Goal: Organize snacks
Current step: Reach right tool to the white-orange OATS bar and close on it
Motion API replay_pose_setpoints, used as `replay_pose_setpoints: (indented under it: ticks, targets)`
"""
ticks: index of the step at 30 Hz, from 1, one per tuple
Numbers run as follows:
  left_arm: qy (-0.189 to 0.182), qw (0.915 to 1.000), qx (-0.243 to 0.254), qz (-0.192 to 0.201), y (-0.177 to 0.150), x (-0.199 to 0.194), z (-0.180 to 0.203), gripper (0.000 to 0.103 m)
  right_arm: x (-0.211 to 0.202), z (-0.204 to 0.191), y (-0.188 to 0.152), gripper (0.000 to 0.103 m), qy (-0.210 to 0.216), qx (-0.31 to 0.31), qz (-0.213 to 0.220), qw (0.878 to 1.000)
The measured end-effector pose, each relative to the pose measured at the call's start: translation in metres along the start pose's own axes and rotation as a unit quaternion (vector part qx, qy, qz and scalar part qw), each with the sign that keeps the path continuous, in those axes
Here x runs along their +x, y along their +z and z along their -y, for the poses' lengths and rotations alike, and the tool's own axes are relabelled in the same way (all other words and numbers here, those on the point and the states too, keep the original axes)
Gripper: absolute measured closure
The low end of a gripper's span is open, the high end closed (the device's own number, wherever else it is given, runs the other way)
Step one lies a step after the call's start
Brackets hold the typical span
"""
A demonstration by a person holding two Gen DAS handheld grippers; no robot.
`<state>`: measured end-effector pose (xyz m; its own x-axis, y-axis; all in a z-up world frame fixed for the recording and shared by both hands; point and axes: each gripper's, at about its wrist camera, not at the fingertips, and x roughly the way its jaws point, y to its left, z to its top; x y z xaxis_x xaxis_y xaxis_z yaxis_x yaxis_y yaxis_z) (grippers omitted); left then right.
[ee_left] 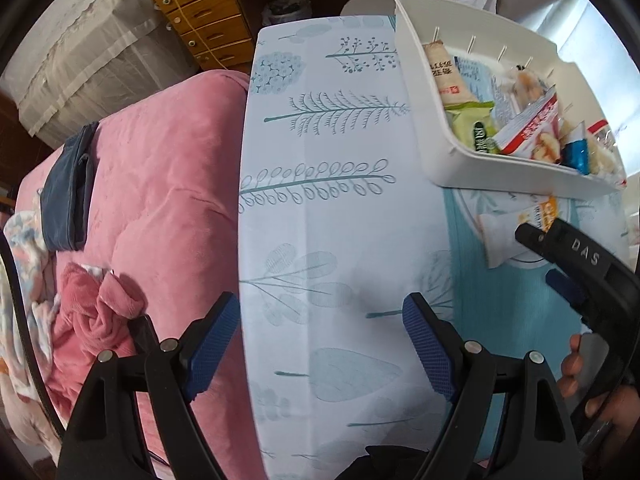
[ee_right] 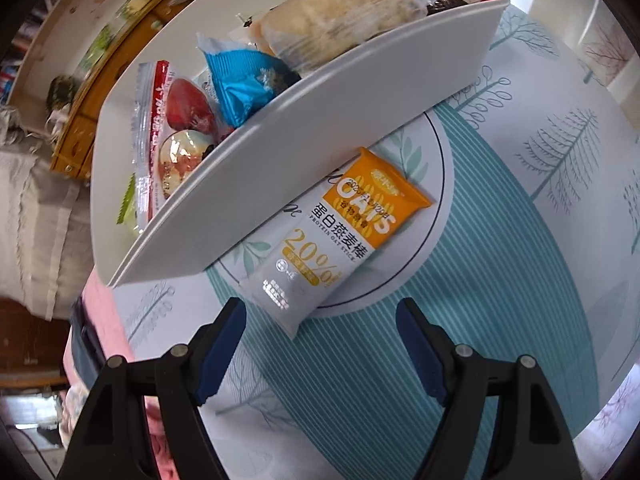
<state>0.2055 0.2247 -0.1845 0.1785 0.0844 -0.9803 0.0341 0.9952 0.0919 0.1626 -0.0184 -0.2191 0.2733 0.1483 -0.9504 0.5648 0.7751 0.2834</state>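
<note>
Snacks sit mostly in a white bin (ee_right: 248,184) on a table under a leaf-print cloth (ee_left: 340,208); one oat bar packet (ee_right: 340,240), orange and white, lies flat on the cloth just beside the bin's near wall, outside it, on a round white patch of the print; inside the bin: blue wrapper (ee_right: 244,80), red-edged clear packet (ee_right: 160,128), clear bag with pale crumbly contents (ee_right: 340,12), green packet (ee_left: 476,128) seen from the left wrist view; right gripper (ee_right: 320,352) points down at the cloth, jaws apart, nothing between them, the oat bar's lower end just ahead of the fingertips, not touching; left gripper (ee_left: 320,348) also jaws apart and empty, over bare cloth near the table's edge, well apart from the bin; left view also shows the right gripper's black finger (ee_left: 560,244) overlapping the oat bar, and a hand (ee_left: 580,372) holding that tool; pink blanket (ee_left: 160,200) beside the table; wooden drawers (ee_left: 208,20) behind.
</note>
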Motion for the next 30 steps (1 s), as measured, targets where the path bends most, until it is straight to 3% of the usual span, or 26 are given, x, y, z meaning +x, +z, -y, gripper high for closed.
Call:
replay_pose_setpoints:
  ticks: [10, 18, 24, 30]
  targets:
    - [0.001, 0.9996, 0.027, -0.001, 0.008, 0.016, -0.011, 0.020, 0.022, -0.022, -0.007, 0.025, -0.037, 0.015, 0.025, 0.999]
    - [0.003, 0.9997, 0.024, -0.006, 0.009, 0.021, -0.019, 0.020, 0.034, -0.045, -0.007, 0.027, -0.072, -0.008, 0.042, 0.996]
    - [-0.002, 0.9998, 0.020, -0.007, 0.009, 0.020, -0.020, 0.020, 0.037, -0.059, -0.013, 0.059, -0.103, -0.024, 0.049, 0.993]
    - [-0.005, 0.9996, 0.025, -0.009, 0.007, 0.016, -0.015, 0.020, 0.032, -0.041, -0.018, 0.074, -0.079, -0.006, 0.020, 0.997]
